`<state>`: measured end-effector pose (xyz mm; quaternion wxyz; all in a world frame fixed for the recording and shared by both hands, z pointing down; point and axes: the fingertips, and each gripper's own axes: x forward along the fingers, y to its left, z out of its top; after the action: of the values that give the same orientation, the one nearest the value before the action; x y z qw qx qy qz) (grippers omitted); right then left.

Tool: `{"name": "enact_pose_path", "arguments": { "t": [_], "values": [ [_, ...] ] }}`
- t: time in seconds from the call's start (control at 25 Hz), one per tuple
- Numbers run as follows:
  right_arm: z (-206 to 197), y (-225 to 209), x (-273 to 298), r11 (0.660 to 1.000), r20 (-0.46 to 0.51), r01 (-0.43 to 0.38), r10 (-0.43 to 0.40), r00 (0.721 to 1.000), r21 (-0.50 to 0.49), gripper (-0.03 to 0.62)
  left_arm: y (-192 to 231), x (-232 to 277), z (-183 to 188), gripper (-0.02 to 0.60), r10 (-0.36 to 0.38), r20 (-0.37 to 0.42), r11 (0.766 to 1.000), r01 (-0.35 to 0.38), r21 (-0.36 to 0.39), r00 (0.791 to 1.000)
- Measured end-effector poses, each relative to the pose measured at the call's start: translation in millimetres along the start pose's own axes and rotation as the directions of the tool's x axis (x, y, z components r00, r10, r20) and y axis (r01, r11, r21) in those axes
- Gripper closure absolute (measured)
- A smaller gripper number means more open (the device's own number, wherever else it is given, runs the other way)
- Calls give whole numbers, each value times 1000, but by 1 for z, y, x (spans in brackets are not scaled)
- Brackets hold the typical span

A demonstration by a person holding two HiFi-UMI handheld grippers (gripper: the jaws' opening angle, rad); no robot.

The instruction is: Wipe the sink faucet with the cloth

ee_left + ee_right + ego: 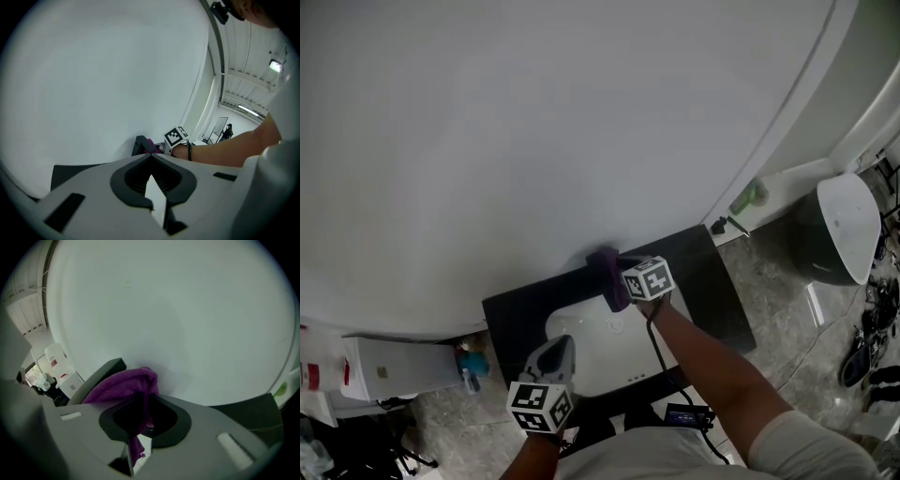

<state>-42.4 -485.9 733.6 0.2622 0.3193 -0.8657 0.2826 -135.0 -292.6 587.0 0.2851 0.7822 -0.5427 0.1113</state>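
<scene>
A purple cloth lies draped over the dark faucet at the back of the white sink. My right gripper is shut on the cloth and holds it against the faucet, close to the white wall. My left gripper hovers over the sink's front left corner, its jaws closed together and empty. In the left gripper view the faucet, a bit of cloth and the right gripper's marker cube appear ahead.
The sink sits in a black countertop against the wall. A green bottle stands at the right, beside a white-lidded bin. A white box and small blue items are at the left. A person stands far off.
</scene>
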Motion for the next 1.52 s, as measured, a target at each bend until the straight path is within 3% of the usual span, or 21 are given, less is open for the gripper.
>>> {"name": "enact_pose_path", "arguments": {
  "t": [0.24,0.36,0.44,0.68,0.92,1.16,1.52],
  "values": [
    [-24,-22,29,998,-85,-22,27,996,65,548,8,2,-13,577,17,-29,1000,-17,3,999],
    [-62,-17,44,999,-218,-39,43,975,20,548,4,-1,-16,577,14,-39,1000,-14,12,999],
    [-78,-15,49,1000,-239,-27,25,971,-5,546,1,-3,-15,577,11,-38,1000,-10,22,999],
    [-76,-20,2,997,-121,77,-78,990,-14,546,-5,-10,-3,577,-7,-9,999,7,33,1000],
    [-34,27,-99,998,97,28,-22,995,-62,546,-30,-31,22,577,-57,59,997,54,58,997],
    [31,89,-207,991,302,45,-4,953,-129,546,-55,-49,57,577,-102,140,990,88,106,985],
    [86,187,-320,983,498,89,2,867,-159,546,-77,-90,121,577,-84,280,986,40,159,956]
  ]
}}
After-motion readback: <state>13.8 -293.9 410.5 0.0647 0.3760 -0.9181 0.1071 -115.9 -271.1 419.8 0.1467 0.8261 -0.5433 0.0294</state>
